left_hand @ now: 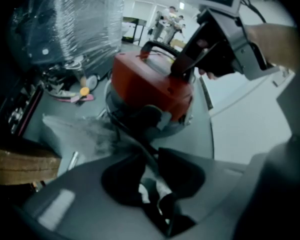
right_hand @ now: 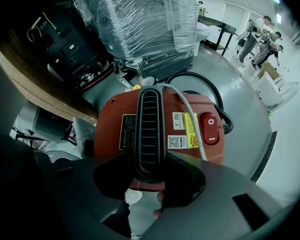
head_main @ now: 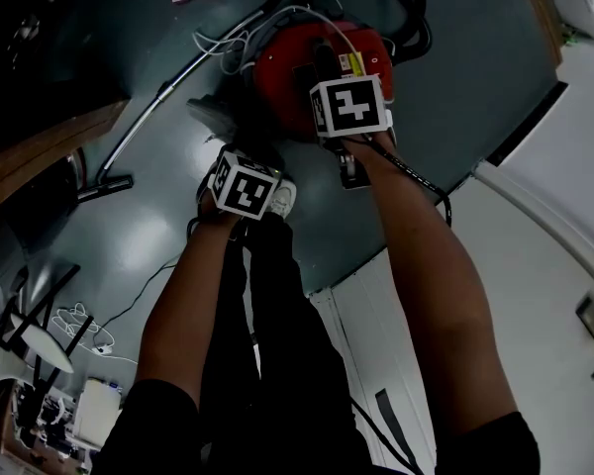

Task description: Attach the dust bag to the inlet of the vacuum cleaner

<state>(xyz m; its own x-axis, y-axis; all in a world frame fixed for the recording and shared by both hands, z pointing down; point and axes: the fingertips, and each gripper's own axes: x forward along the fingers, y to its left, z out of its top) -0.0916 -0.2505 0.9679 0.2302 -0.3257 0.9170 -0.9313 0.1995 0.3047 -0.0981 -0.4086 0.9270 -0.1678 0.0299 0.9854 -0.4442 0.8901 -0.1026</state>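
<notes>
A: R gripper (right_hand: 150,176) status?
B: Clamped on vac (right_hand: 107,111) handle (right_hand: 150,129), pointing down.
A: L gripper (left_hand: 149,171)?
B: Jaws nearly together, pinching bag (left_hand: 70,129) edge. Rest of bag lies on floor (left_hand: 206,134), just beside vac.

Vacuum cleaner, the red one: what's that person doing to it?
A person holds a gripper in each hand. The right gripper is clamped on the black handle on top of the vacuum cleaner. The left gripper seems to pinch an edge of the grey dust bag, which lies on the floor beside it and does not look attached yet.
</notes>
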